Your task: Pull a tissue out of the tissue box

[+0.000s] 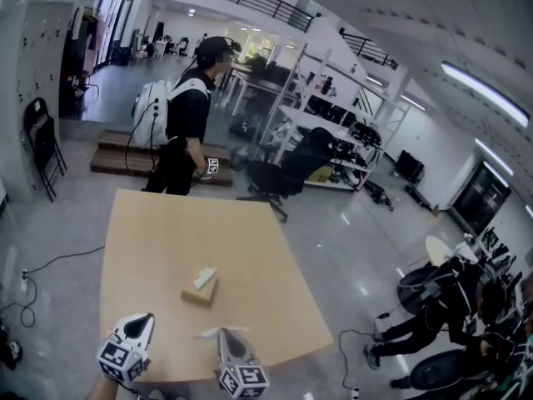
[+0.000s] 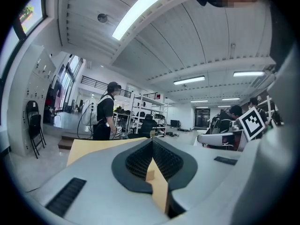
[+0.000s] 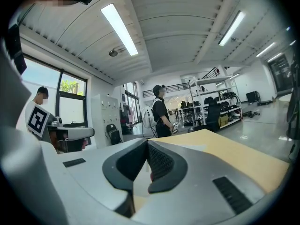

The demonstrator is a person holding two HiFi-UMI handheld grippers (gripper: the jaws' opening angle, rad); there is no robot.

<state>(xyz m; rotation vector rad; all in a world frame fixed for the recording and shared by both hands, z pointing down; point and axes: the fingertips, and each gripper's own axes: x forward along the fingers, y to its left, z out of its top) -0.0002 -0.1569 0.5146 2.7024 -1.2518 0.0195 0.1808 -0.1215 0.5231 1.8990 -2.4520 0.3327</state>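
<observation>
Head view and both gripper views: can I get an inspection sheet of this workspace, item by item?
Surface: tan table, wood-coloured top.
Job's things: tissue box near the table's middle, with a protruding tissue at its top.
Clutter: nothing seen on the table.
Grippers: left gripper shut and empty; right gripper shut on what looks like a loose tissue.
Cables: floor cable left of the table; second cable on the floor at right.
Surroundings: standing person with a backpack beyond the far edge; office chair; shelving; seated people at right.
</observation>
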